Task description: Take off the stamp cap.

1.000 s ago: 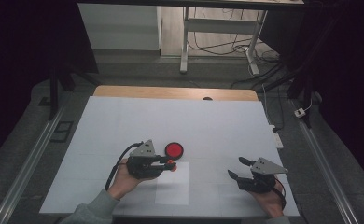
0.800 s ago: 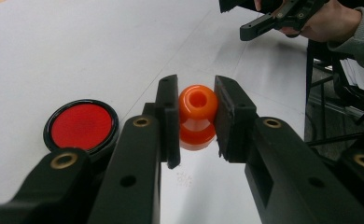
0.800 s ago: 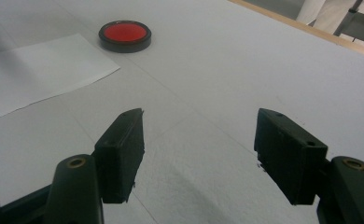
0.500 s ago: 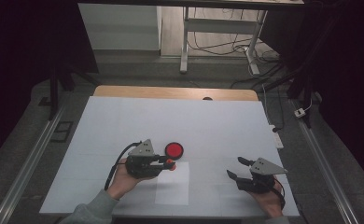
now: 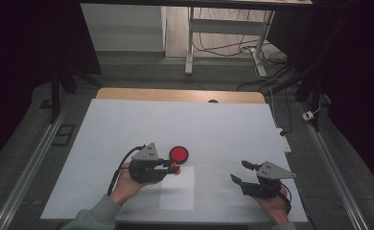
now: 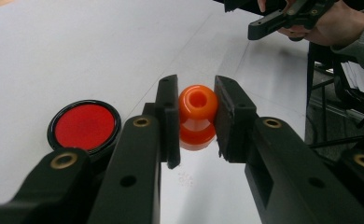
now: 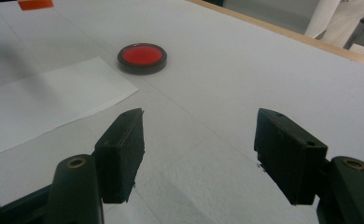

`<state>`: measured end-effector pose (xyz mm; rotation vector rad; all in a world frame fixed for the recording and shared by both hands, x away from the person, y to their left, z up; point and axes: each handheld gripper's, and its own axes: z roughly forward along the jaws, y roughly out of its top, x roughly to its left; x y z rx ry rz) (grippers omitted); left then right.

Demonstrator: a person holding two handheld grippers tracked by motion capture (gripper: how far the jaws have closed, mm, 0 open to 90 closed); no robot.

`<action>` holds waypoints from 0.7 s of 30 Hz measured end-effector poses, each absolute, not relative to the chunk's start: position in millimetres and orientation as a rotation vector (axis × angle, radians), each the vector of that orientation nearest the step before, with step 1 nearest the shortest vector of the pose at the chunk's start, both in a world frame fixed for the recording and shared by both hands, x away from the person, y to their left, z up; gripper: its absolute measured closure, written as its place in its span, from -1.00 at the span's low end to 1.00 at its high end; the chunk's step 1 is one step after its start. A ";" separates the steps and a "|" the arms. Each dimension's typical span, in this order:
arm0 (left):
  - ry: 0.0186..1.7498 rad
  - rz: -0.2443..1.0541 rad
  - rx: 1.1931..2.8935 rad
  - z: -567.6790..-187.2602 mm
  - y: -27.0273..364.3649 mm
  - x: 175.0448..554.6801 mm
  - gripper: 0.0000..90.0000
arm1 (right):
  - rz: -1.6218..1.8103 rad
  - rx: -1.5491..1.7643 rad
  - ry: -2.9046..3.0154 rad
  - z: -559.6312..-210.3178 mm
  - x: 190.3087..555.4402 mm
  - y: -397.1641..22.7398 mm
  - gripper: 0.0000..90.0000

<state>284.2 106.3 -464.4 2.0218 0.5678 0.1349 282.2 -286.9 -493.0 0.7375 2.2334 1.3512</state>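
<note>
While your left hand [image 5: 127, 184] rests low on the white table [image 5: 223, 124], your left tongs [image 6: 196, 112] clamp an orange knob [image 6: 197, 116] between their two black pads, one pad pressing each side, so the knob sits right at the tips with its hollow end facing up. Just off the outer side of those tongs lies a round black dish with a red centre [image 6: 84, 126], flat on the table and apart from the knob. Under and ahead of the tips lies a white sheet of paper [image 5: 178, 189]. Further right, your right tongs [image 7: 199, 135] stand wide apart with nothing between the pads, and the dish lies well ahead of them.
</note>
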 end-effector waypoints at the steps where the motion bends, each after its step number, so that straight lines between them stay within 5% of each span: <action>1: 0.568 0.135 2.022 -464.4 106.3 284.2 0.61 | 1.353 0.735 2.234 -492.8 281.8 -285.8 -0.27; 21: 0.567 0.135 2.023 -464.3 105.3 285.2 0.61 | 1.359 0.698 2.252 -492.5 279.1 -275.0 -0.27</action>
